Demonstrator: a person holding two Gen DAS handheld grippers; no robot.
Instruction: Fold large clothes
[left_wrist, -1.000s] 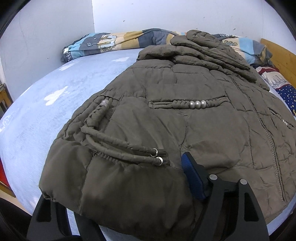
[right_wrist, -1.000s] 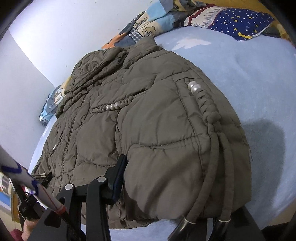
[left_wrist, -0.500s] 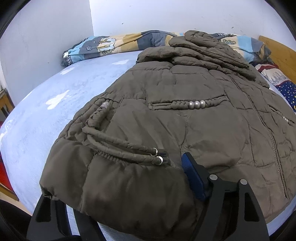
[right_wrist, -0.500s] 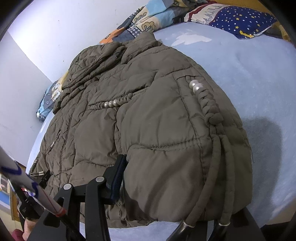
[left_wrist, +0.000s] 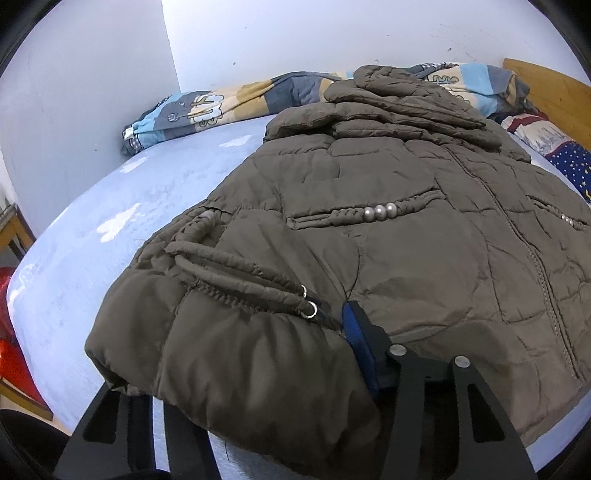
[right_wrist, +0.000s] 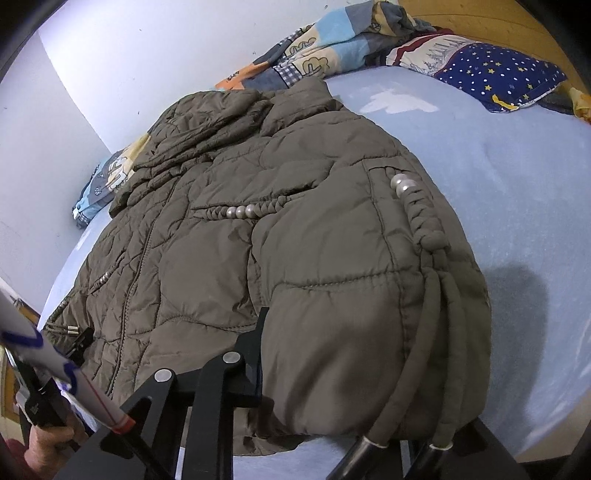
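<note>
An olive-brown padded jacket (left_wrist: 388, 229) lies front up on the light blue bed (left_wrist: 110, 236), sleeves folded across its top end, hem toward me. It also shows in the right wrist view (right_wrist: 295, 240). My left gripper (left_wrist: 251, 373) is shut on the jacket's left hem corner; the fabric bulges between its fingers and covers the left finger. My right gripper (right_wrist: 354, 373) is shut on the right hem corner, whose drawstring cords (right_wrist: 436, 332) hang over the right finger.
A patterned quilt (left_wrist: 229, 107) lies bunched along the far wall. A starry blue pillow (right_wrist: 498, 74) rests by the wooden headboard (left_wrist: 554, 88). White walls close the far side and the left. A red object (left_wrist: 11, 332) sits beyond the bed's left edge.
Both grippers have lifted the hem corners slightly and pushed forward. The jacket's near edge bunches up more and sits closer to the cameras.
</note>
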